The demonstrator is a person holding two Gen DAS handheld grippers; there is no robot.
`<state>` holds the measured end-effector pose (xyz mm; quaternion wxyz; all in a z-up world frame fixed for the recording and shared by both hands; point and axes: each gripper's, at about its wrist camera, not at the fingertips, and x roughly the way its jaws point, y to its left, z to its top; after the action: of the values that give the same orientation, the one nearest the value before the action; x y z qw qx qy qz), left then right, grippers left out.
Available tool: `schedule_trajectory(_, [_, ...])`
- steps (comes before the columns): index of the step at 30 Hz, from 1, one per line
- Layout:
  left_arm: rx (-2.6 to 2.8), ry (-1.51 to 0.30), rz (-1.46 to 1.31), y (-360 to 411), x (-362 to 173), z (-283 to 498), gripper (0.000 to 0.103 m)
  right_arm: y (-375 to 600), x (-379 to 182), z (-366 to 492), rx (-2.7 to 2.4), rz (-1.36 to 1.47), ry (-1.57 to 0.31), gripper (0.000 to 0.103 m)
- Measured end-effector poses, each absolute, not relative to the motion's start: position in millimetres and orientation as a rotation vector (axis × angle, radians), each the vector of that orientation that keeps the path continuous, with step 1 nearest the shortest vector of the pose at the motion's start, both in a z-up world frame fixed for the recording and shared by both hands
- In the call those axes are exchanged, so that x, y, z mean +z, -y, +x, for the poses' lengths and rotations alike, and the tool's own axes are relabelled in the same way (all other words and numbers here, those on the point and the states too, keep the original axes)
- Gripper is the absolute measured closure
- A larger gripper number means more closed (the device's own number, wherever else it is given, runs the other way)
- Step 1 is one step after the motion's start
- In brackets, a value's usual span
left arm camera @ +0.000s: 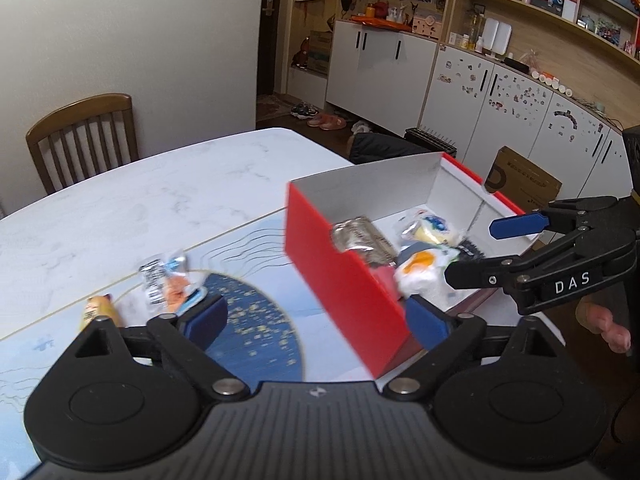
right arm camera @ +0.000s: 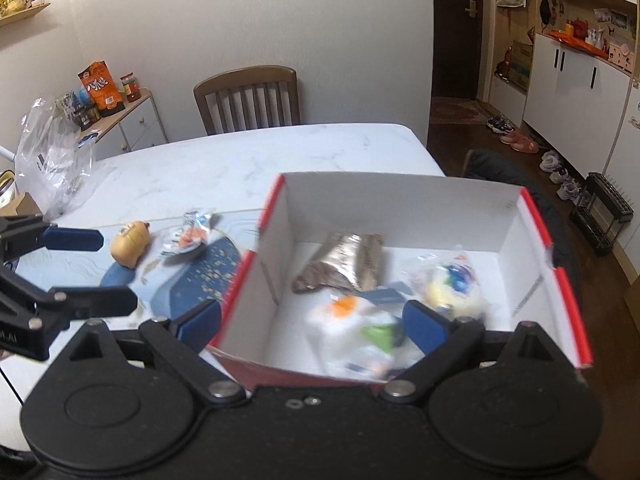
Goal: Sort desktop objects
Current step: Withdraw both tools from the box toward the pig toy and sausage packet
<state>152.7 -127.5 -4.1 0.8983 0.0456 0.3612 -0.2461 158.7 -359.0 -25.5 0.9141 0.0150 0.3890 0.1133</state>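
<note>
Here, my left gripper point(left arm camera: 316, 320) and right gripper point(right arm camera: 312, 320) both gape wide, gripping nothing. The red cardboard box with white inside point(right arm camera: 440, 204) holds a crinkled silver foil packet point(right arm camera: 344, 260) and blurred clear-wrapped snacks. Left of the box lies a tan bun-shaped toy point(right arm camera: 130, 242).
</note>
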Motion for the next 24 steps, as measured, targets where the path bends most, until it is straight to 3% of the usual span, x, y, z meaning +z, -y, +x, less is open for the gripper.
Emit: schedule_trajectory(24, [-0.342,-0.77,0.057,7,-41,184,0.0,206,-30,235,0.28,-0.075,-0.754,0.001])
